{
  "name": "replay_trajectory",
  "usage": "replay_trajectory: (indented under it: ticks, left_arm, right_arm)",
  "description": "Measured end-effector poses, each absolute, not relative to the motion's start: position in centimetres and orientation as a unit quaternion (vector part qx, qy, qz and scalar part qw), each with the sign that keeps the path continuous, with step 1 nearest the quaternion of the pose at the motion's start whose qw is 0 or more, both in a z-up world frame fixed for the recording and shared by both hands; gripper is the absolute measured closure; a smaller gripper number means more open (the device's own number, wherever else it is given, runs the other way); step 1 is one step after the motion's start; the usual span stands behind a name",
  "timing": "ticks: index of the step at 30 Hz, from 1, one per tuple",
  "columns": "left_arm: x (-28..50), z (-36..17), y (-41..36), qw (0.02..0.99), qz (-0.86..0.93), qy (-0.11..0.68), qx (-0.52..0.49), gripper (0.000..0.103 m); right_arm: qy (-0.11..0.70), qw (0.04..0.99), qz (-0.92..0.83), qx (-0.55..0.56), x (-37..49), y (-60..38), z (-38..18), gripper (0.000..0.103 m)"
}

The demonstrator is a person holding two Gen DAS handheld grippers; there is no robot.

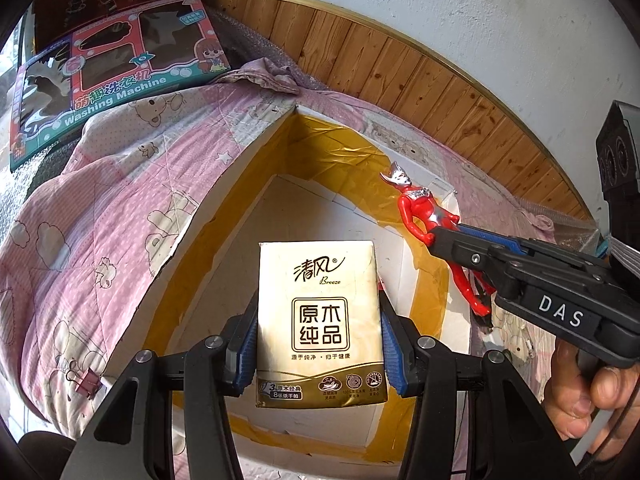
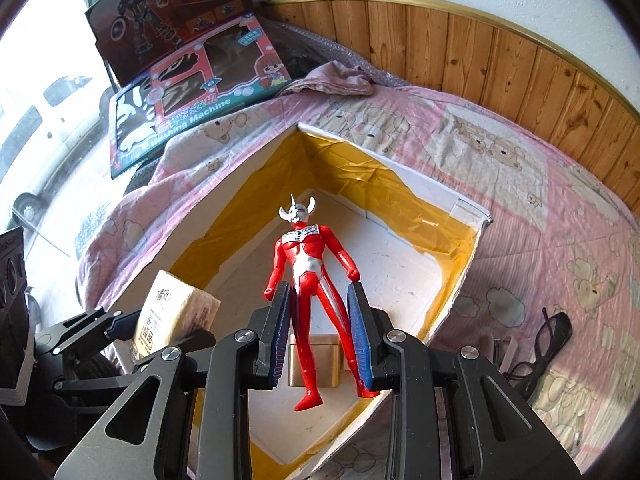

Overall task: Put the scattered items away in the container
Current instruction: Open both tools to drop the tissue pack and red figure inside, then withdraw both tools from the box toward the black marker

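My left gripper [image 1: 318, 320] is shut on a beige pack of paper tissues [image 1: 320, 320], held upright over the white box lined with yellow tape [image 1: 224, 216]. In the right wrist view the same pack [image 2: 176, 312] and the left gripper [image 2: 120, 322] show at lower left, above the box's near corner. My right gripper [image 2: 319, 292] is shut on a red and silver hero figure [image 2: 308, 264], its pads pressing the legs, above the open box [image 2: 464, 264]. From the left wrist view the right gripper [image 1: 438, 238] holds the figure [image 1: 424, 216] over the box's right wall.
The box lies on a pink cartoon quilt [image 2: 520, 184]. A tan block [image 2: 314, 360] rests inside the box. Black glasses [image 2: 548, 344] and a pink binder clip [image 1: 86, 382] lie on the quilt. Toy cartons [image 1: 120, 60] lean at the back left; wood panelling [image 2: 480, 48] runs behind.
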State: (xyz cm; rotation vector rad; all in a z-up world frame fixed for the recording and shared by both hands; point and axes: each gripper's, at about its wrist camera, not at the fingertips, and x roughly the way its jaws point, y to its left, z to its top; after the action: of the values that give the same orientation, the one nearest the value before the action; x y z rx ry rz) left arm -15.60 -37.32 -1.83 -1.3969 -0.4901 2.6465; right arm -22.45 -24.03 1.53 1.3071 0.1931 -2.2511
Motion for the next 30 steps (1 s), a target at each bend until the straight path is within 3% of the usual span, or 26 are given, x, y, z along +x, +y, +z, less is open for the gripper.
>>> replay_trajectory:
  ticks: [13, 18, 30]
  left_arm:
    - [-16.7, -2.6, -37.5, 0.048, 0.868, -0.157, -0.469, 0.051]
    - [-17.1, -2.8, -38.1, 0.038, 0.865, -0.158, -0.474, 0.049]
    - [-15.3, -1.0, -39.8, 0.023, 0.87, -0.178, -0.459, 0.048]
  right_arm:
    - [0.087, 0.266, -0.825, 0.491, -24.8, -26.2, -0.1, 0.073]
    - [0.076, 0.264, -0.823, 0.497, -25.6, -26.0, -0.9, 0.063]
    - [0.035, 0.28, -0.826, 0.489, -22.9, -22.9, 1.6, 0.063]
